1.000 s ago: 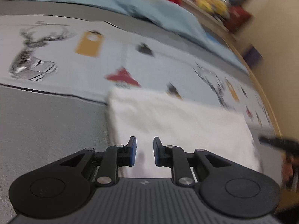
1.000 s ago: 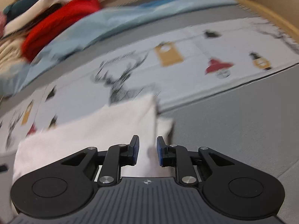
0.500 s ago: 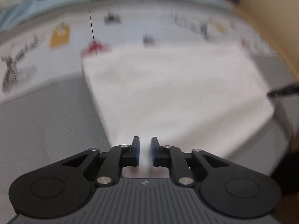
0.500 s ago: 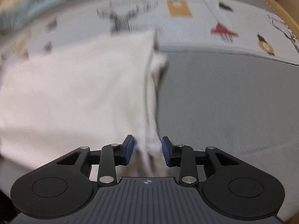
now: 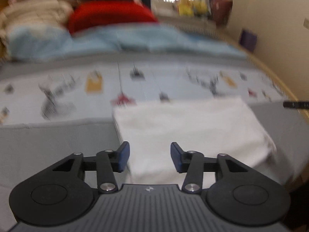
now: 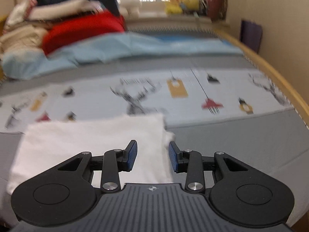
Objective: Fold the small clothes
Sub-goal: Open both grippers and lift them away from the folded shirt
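White garment (image 5: 189, 133) lies folded flat on grey bed, centre-right of left-wrist frame, long axis across; left gripper (image 5: 149, 156) over its lower-left corner, right gripper (image 6: 152, 155) over its right edge; both opening, nothing between pads.

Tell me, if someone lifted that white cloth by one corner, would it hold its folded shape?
Probably not. The white cloth lies flat in soft layers on the bed, so it would likely droop and unfold. A loose bit already sticks out at its right edge, a hint of floppy fabric. It looks thin, so probably light.
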### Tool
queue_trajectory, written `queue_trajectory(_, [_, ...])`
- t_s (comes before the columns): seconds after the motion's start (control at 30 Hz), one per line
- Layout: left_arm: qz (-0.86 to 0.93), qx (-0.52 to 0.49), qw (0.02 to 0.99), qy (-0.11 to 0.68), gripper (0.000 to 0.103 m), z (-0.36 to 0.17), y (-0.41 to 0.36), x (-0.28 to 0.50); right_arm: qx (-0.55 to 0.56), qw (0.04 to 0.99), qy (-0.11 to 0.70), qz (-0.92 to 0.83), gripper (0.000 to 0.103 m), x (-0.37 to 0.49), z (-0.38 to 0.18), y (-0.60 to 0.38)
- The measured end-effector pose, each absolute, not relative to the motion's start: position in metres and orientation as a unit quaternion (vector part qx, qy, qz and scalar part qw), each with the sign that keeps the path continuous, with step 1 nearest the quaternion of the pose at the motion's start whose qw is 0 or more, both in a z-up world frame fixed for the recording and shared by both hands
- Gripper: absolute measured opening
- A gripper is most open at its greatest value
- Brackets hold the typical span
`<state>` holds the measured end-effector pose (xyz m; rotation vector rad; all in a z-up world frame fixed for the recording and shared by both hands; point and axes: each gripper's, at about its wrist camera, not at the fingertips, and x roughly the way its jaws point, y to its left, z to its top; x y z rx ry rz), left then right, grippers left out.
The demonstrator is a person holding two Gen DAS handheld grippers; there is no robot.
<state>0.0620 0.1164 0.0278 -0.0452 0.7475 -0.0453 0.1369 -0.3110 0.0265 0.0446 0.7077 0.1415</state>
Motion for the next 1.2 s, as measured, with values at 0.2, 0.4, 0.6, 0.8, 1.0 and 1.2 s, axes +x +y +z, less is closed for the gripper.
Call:
queue_trajectory(0.2, [-0.011,-0.07,0.948,0.311,0.066,0.042,0.116,0.03,0.042,0.941,0.323,0.095,0.044,0.09,0.025,-0.28])
queue_trajectory(0.4, [-0.028,-0.099,0.944,0.315,0.067,0.036,0.123,0.03,0.056,0.936,0.329,0.112,0.044,0.074,0.015,-0.238])
queue_trajectory(0.6, [0.0,-0.144,0.939,0.312,0.067,0.035,0.143,0.026,0.048,0.93,0.339,0.136,0.044,0.069,0.006,-0.204])
queue_trajectory(0.8, [0.003,-0.145,0.937,0.316,0.067,0.036,0.148,0.025,0.035,0.925,0.346,0.155,0.044,0.072,-0.004,-0.177])
queue_trajectory(1.0, [-0.001,-0.139,0.936,0.323,0.067,0.032,0.148,0.028,0.012,0.919,0.355,0.17,0.043,0.072,-0.016,-0.153])
queue_trajectory(1.2, [-0.001,-0.155,0.932,0.329,0.067,0.03,0.152,0.032,-0.027,0.917,0.36,0.172,0.043,0.071,-0.031,-0.13])
